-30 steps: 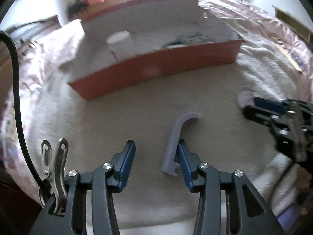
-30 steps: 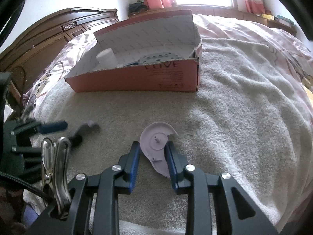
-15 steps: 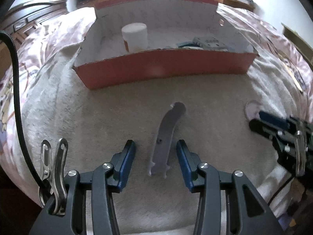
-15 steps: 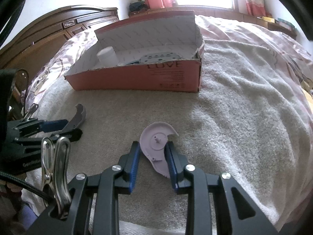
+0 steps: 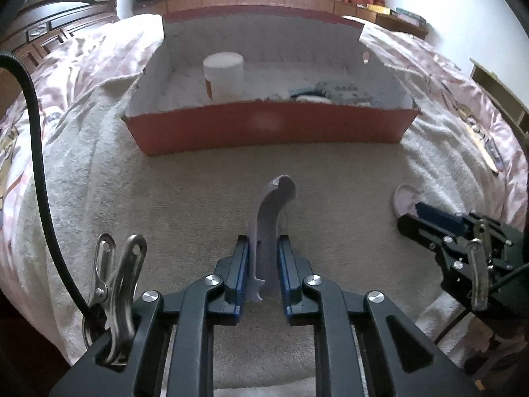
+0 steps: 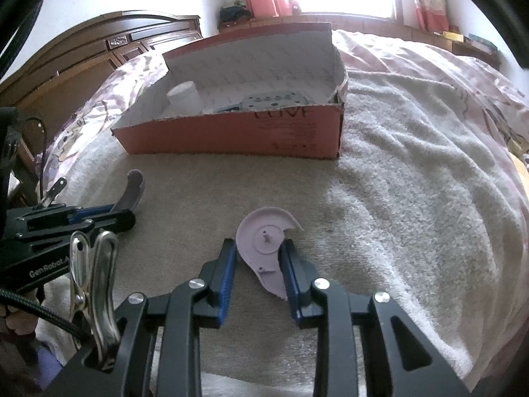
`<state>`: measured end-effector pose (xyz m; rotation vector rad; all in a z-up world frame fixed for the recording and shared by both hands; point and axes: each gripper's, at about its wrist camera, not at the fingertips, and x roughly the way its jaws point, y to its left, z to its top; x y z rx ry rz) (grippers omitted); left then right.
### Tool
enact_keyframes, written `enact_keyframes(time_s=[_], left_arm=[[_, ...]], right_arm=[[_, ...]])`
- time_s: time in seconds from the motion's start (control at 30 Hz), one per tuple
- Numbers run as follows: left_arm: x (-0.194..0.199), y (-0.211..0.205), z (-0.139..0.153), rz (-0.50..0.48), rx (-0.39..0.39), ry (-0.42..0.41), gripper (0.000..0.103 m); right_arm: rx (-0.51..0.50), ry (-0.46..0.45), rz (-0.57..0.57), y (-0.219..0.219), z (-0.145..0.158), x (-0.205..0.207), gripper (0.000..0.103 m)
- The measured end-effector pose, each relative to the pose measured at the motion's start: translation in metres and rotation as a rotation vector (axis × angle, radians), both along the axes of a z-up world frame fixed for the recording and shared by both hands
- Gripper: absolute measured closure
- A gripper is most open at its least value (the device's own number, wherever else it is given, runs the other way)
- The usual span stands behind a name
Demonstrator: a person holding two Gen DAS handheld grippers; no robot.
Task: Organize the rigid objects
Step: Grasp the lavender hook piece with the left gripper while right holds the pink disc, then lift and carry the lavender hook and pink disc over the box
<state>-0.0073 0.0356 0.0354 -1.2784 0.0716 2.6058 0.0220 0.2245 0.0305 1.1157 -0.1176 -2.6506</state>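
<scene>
Lilac plastic fills both your claws: left gripper just clamped the curved strip, right gripper grips the disc, ready for the red box at upper centre.

Your left claw has matte black arms with blue pads on the finger faces and round silver screws at the joints. A steel spring clip on its left side pins a black braided cable. Your right claw is built alike; white lettering marks the left one's side.
</scene>
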Motion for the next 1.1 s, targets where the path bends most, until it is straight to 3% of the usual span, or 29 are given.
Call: enact_keyframes(time_s=[0.5,1.1], left_arm=[[-0.005,-0.013,0.028,0.049,0.039,0.065,0.085],[-0.049,-0.018,0.062,0.092,0.073,0.144,0.085]], right_arm=[[-0.008,0.053,0.046,-0.013,0.026,0.005,0.075],[0.013,0.132,0.050,-0.022,0.070,-0.034,0.075]])
